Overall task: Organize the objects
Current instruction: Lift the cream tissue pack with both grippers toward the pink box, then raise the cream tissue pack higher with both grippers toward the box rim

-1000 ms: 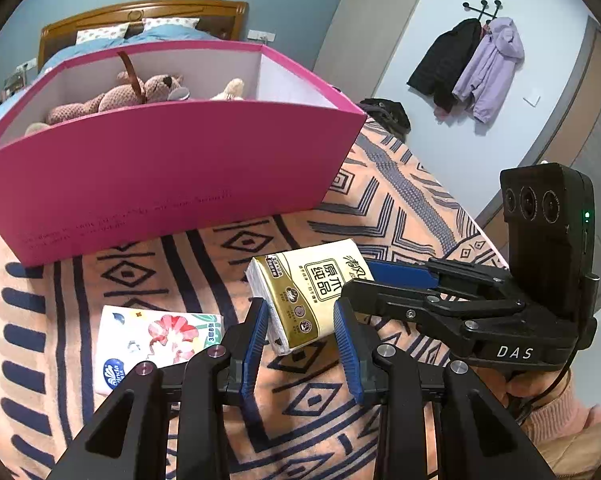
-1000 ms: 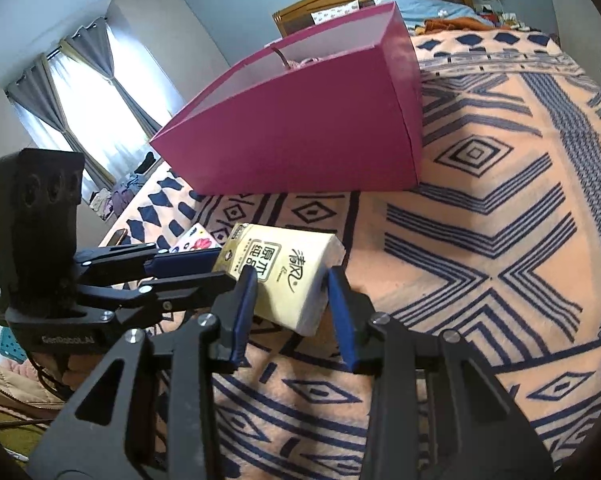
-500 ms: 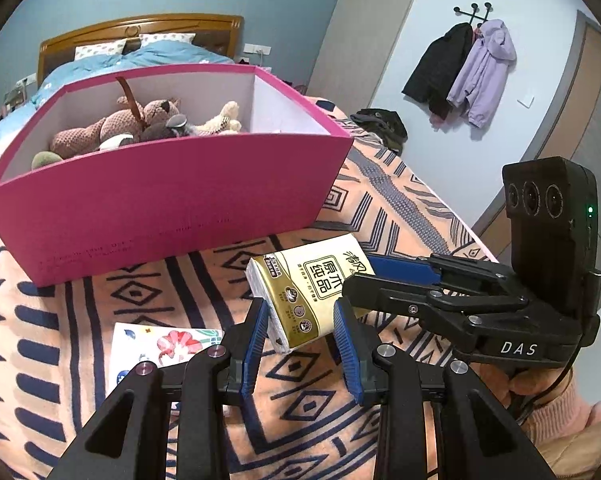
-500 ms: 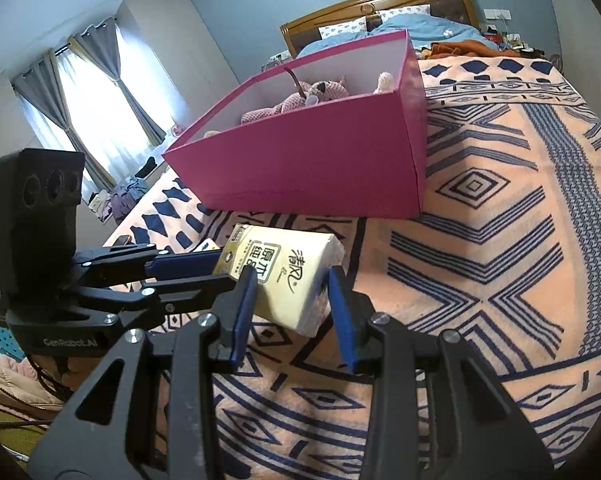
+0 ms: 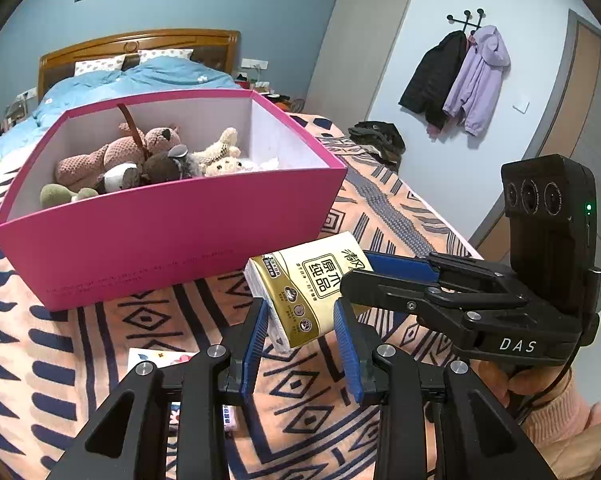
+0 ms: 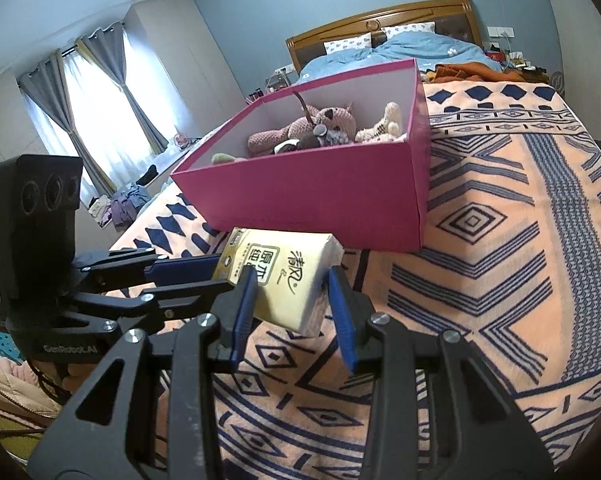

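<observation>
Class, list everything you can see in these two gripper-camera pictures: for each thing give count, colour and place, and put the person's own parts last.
tissue pack: one, gold and white, held off the blanket in front of the box
box: one, pink, open, on the blanket
plush toys: several, brown, cream, grey, inside the box
flat floral packet: one, white, on the blanket under the left gripper
blanket: one, peach with navy pattern, over the bed
duvet: one, light blue, by the wooden headboard
jackets: two, black and lilac, on wall hooks
curtains: grey, at the window
left gripper: black, blue pads, clamped on the pack
right gripper: same, on the pack's other end
hand: one, pink sleeve, under the right gripper
</observation>
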{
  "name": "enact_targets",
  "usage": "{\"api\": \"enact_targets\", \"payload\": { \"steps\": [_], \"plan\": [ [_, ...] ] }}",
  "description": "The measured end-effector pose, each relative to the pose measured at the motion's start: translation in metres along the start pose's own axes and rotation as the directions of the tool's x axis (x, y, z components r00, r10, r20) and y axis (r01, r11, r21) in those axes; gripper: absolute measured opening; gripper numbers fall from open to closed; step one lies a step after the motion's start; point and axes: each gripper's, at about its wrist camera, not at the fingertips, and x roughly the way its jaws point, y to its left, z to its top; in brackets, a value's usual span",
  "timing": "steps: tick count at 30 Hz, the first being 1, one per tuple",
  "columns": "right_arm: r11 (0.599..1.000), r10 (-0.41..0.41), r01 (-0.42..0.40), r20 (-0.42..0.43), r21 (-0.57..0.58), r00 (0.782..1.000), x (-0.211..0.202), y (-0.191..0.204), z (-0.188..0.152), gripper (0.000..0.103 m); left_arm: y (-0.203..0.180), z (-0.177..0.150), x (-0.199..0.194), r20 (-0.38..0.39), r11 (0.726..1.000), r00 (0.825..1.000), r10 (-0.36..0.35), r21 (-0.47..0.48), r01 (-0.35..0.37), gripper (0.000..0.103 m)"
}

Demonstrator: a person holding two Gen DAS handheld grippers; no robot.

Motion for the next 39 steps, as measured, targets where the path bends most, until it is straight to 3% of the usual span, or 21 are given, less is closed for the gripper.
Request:
{"api": "enact_targets", "payload": {
  "steps": [39],
  "plan": [
    [0.998,-0.017,0.023,0.097,-0.065,0.995,-0.014,0.014,0.036,0.040,-0.003,0.024,-0.015,0.080,0.999,0.997,0.009,0.032,-0.012,0.034]
  ]
}}
